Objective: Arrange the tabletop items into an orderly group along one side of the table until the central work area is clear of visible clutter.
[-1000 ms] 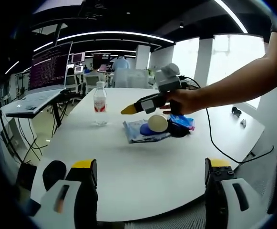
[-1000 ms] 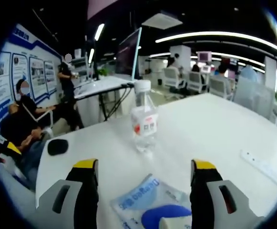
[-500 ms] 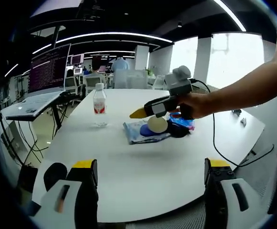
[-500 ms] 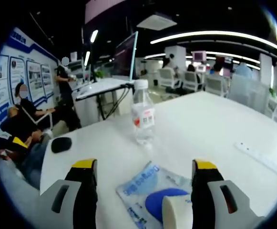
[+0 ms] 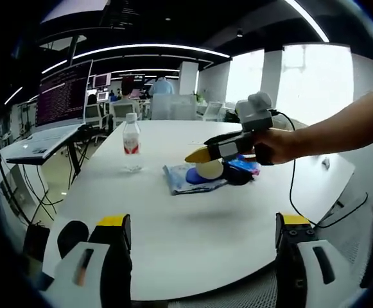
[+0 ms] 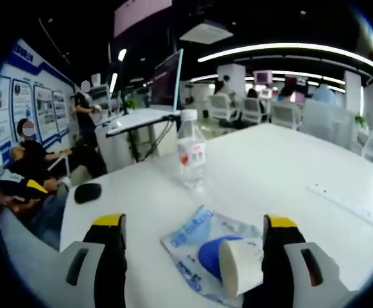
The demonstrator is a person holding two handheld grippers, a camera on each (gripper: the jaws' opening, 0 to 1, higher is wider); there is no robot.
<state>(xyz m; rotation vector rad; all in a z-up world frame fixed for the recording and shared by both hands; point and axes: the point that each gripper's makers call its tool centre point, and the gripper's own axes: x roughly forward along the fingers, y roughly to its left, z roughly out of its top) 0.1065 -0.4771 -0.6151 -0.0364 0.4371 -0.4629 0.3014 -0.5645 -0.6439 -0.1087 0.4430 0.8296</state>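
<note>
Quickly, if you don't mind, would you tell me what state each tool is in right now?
Left tool: open, holding nothing.
Right tool: open, holding nothing, poised above the blue packet.

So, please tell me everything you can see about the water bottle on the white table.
The water bottle is clear plastic with a white cap and a red and white label around its middle. It stands upright on the white table, with nothing touching it. It looks closed; how much it holds I cannot tell. It stands apart from the blue and white packet, on the packet's far side from the right claw, whose jaws are open and well short of it. In the left gripper view it stands left of the packet.
</note>
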